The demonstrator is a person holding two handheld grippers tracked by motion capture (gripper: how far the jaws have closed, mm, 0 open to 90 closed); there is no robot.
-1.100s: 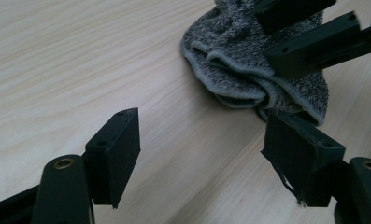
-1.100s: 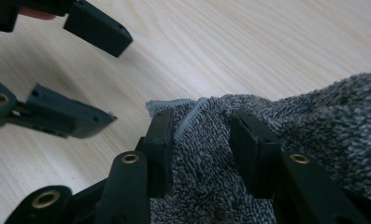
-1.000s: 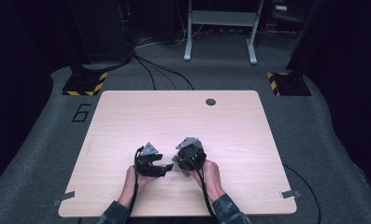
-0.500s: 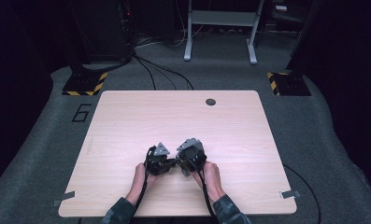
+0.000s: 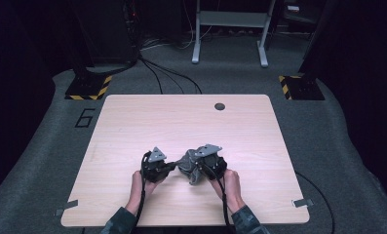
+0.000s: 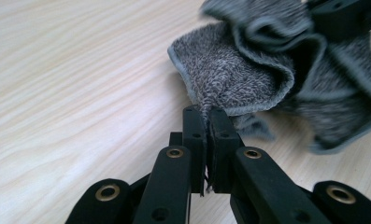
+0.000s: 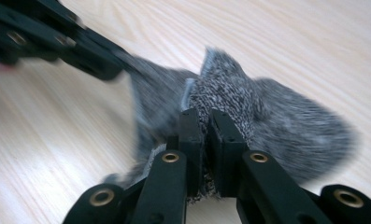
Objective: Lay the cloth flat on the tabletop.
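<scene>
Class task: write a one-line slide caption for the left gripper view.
Left gripper pinches the grey cloth above the wooden table.

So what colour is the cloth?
Speckled grey cloth with a plain grey hem, clearest in the left gripper view.

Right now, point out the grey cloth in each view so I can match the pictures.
High view: grey cloth bunched between the two claws, low on the table.
Left gripper view: upper right, its corner pinched in the left claw.
Right gripper view: centre, clamped in the right claw.
Shared landmark: the pale wood tabletop under the cloth.
</scene>
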